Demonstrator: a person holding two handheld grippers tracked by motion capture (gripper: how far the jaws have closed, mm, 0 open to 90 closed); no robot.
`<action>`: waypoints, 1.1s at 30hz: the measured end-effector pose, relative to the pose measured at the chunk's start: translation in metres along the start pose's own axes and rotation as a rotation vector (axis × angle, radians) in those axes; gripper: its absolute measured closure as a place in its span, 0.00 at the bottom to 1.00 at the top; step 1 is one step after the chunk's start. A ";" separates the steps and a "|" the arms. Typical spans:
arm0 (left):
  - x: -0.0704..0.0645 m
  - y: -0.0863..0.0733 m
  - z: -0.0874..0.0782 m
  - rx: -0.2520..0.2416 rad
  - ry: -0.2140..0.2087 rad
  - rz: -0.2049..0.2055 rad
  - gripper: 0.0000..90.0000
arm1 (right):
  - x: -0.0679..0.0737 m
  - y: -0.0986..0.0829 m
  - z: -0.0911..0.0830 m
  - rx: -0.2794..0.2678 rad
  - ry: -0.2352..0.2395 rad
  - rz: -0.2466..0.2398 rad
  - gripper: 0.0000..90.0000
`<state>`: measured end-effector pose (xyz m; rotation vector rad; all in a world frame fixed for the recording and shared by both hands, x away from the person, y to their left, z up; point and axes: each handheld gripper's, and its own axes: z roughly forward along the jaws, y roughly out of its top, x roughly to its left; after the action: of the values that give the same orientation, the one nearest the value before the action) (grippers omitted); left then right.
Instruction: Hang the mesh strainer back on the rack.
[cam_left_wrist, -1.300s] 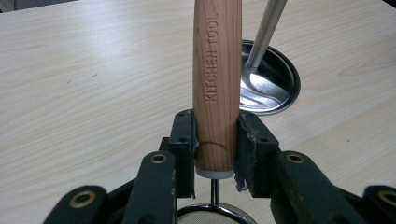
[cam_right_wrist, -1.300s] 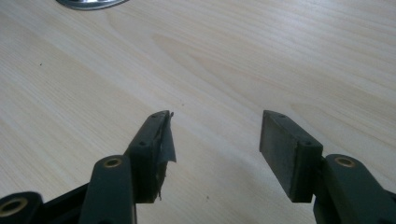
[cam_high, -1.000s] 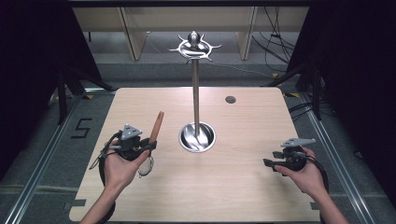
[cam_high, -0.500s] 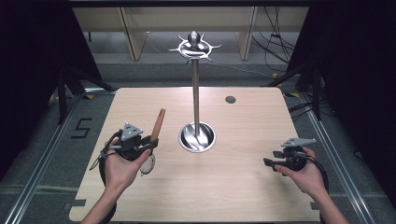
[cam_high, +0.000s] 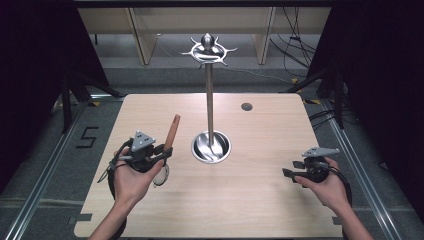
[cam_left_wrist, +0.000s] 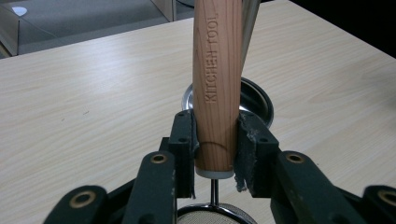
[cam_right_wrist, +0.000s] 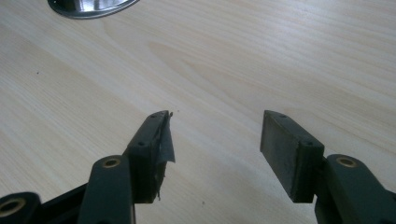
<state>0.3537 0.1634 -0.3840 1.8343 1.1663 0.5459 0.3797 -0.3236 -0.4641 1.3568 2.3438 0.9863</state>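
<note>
My left gripper (cam_high: 159, 151) is shut on the wooden handle (cam_high: 172, 131) of a small strainer, stamped "KITCHEN TOOL" (cam_left_wrist: 216, 79). The handle points up and away, tilted toward the stand. The strainer's mesh bowl (cam_high: 161, 175) hangs below the jaws, and its rim (cam_left_wrist: 215, 210) peeks at the bottom of the left gripper view. A steel stand (cam_high: 209, 100) with a round base (cam_high: 211, 146) and hooked top (cam_high: 208, 50) rises mid-table, just right of the left gripper. My right gripper (cam_high: 289, 173) hovers open near the table's right front, jaws apart over bare wood (cam_right_wrist: 215, 135).
The light wooden table (cam_high: 260, 210) has a small dark round hole (cam_high: 246, 106) at the back right. The stand's base edge (cam_right_wrist: 91, 7) lies beyond the right gripper's jaws. Dark curtains flank both sides, and floor rails run along the table.
</note>
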 end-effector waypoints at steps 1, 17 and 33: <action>0.000 0.001 0.000 -0.007 -0.001 0.002 0.76 | 0.000 0.000 0.000 -0.006 -0.003 -0.008 0.48; -0.008 0.016 -0.007 -0.047 -0.020 0.041 0.76 | -0.003 0.000 0.000 -0.035 -0.008 -0.038 0.48; -0.015 0.032 -0.012 -0.113 -0.025 0.047 0.76 | -0.001 0.000 -0.001 -0.031 -0.007 -0.003 0.48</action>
<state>0.3535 0.1500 -0.3495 1.7710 1.0569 0.6023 0.3799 -0.3253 -0.4630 1.3426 2.3151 1.0103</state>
